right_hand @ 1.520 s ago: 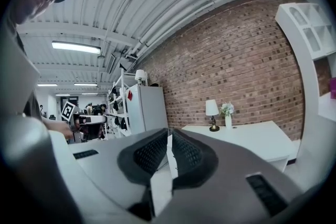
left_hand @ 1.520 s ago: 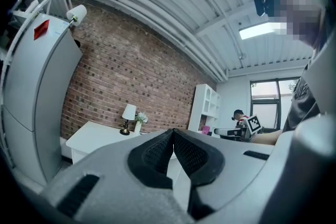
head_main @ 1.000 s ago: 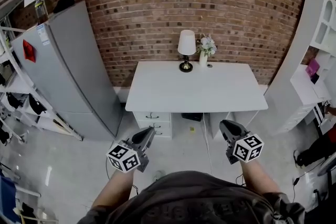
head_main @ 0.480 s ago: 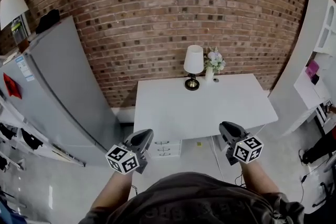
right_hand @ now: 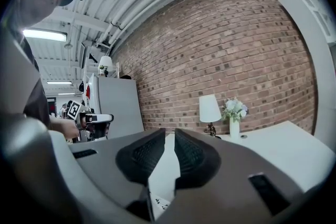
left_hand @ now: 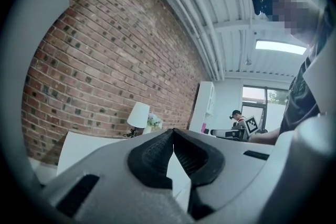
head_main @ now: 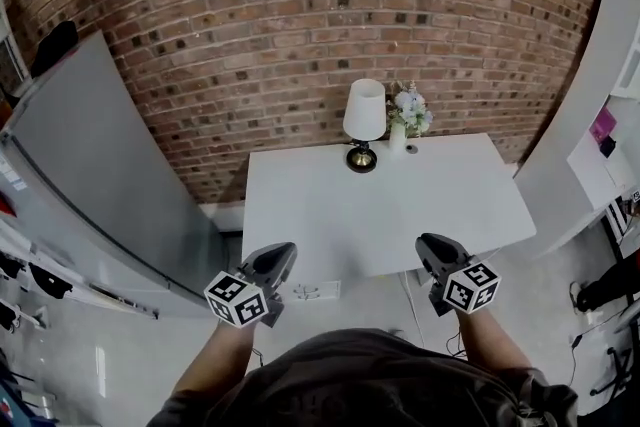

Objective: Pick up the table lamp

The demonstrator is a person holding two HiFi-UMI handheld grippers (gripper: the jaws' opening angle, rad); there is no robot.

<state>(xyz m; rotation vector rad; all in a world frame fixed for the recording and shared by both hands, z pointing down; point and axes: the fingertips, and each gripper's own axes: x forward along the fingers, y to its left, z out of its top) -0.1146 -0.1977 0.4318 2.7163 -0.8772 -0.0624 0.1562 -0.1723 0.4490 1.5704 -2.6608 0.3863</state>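
Note:
The table lamp, with a white shade and a dark round base, stands at the back of the white table against the brick wall. It also shows far off as the lamp in the left gripper view and as the lamp in the right gripper view. My left gripper is held level near the table's front left corner, its tips touching and nothing in it. My right gripper hovers at the front right edge, with a narrow gap between its jaws and nothing in it. Both are far from the lamp.
A white vase of flowers stands just right of the lamp. A tall grey cabinet flanks the table on the left, and white shelving on the right. A drawer unit sits under the table front.
The table and lamp have drawn closer and larger in the head view. Both grippers have come forward from over the floor to the table's front edge.

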